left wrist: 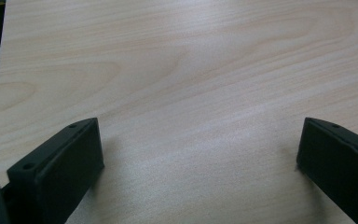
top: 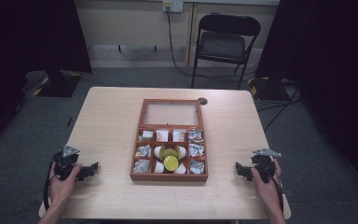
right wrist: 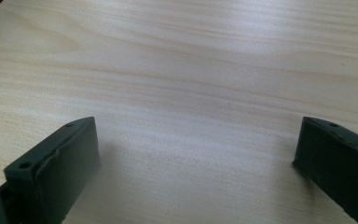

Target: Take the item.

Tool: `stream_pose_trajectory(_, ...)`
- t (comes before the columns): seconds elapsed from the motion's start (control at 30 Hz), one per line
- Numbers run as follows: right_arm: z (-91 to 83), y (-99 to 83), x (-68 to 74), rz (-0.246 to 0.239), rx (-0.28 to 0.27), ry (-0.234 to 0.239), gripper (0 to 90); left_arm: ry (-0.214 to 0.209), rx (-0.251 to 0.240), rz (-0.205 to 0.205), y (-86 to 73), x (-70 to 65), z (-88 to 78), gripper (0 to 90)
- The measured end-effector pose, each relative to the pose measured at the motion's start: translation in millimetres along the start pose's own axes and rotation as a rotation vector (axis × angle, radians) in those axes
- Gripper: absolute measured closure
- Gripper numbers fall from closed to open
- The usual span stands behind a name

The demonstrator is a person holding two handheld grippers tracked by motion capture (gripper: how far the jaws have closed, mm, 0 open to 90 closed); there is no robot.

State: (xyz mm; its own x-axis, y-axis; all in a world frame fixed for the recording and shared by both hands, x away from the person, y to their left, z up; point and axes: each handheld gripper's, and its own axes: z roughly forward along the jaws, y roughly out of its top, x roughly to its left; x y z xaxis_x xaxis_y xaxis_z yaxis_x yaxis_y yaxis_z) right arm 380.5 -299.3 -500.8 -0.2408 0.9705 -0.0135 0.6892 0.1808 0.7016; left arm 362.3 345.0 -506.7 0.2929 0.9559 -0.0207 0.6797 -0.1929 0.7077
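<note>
An open wooden box [top: 169, 177] sits in the middle of the light wooden table [top: 112, 121], its glass lid [top: 171, 114] laid back flat. Its compartments hold small wrapped packets, and white pods with yellow-green tops [top: 170, 158] fill the centre. My left gripper [top: 87, 171] rests near the table's front left, held by a hand, jaws wide open over bare wood [left wrist: 200, 140]. At the front right my right gripper [top: 240, 171] lies the same way, open with nothing between its jaws [right wrist: 196, 144]. Both grippers are well apart from the box.
A black folding chair [top: 223, 42] stands beyond the table's far edge. A small dark round spot [top: 202, 101] marks the tabletop behind the box. Dark curtains hang at both sides, and cables run over the grey floor.
</note>
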Motion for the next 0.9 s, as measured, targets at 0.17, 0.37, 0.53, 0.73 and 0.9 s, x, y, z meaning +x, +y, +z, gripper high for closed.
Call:
stream_pose_trajectory(0.17, 0.1, 0.0, 0.1, 0.001, -0.001, -0.001, 0.0, -0.006, 0.000, 0.010, 1.2, 0.4, 1.0, 0.1)
stream_pose_trajectory(0.37, 0.0, 0.0, 0.1, 0.000, 0.000, -0.002, 0.0, -0.005, -0.003, 0.011, 1.3, 0.7, 0.4, 1.8)
stream_pose_trajectory(0.53, -0.1, 0.0, 0.2, 0.002, 0.000, -0.002, 0.0, -0.008, -0.015, 0.016, 1.9, -0.3, -0.1, 5.7)
stream_pose_trajectory(0.73, 0.0, 0.0, 0.1, 0.000, 0.000, -0.002, 0.0, 0.008, -0.035, 0.022, 4.8, -2.9, -3.9, 15.9)
stream_pose_trajectory(0.9, 0.0, 0.0, 0.1, 0.001, 0.000, -0.002, 0.0, -0.030, -0.046, 0.021, 6.8, -6.2, -7.1, 17.0)
